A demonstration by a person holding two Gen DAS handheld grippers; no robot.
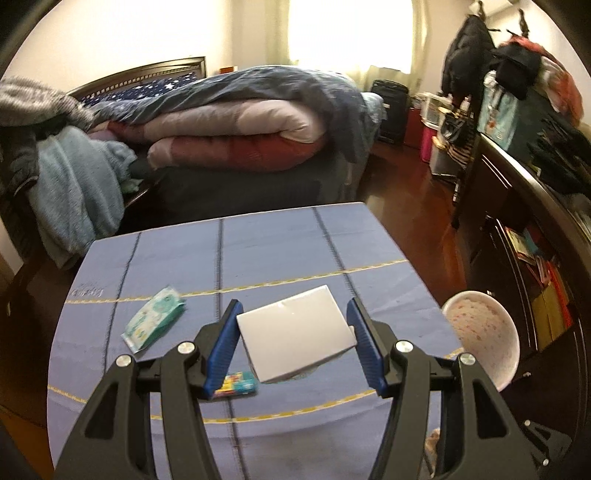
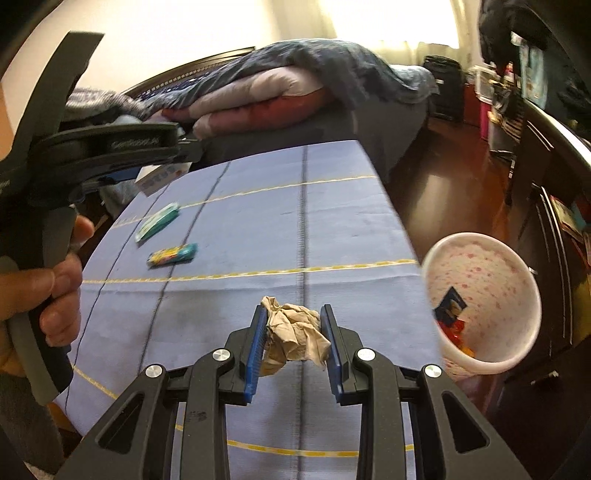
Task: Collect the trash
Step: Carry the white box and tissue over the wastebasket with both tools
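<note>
- Two tongs are gripping trash above the bench point(image 1: 280, 236).
- Left tongs point(image 1: 295, 343) are clamping a white box point(image 1: 295, 334), long axis across the jaws.
- Right tongs point(image 2: 293, 349) are squeezing crumpled paper point(image 2: 295, 334) beside the bin point(image 2: 484, 295).

A bedroom lies behind the tabletop point(image 1: 280, 236), which wears a blue cloth crossed by dark seams and yellow stitched lines. Beyond it stands a bed point(image 1: 236, 184) with a dark wooden headboard point(image 1: 147, 72), heaped with a folded pink and red quilt point(image 1: 236, 136) under a grey-blue cover. A light blue blanket point(image 1: 74, 188) hangs at the left. A bright window point(image 1: 347, 33) with pale curtains glares in the plain white wall point(image 1: 110, 37). The floor point(image 1: 417, 221) is glossy reddish-brown wood. A dark wooden dresser point(image 1: 517, 206) runs along the right, piled with clothes, with coats point(image 1: 465, 51) hanging above.
</note>
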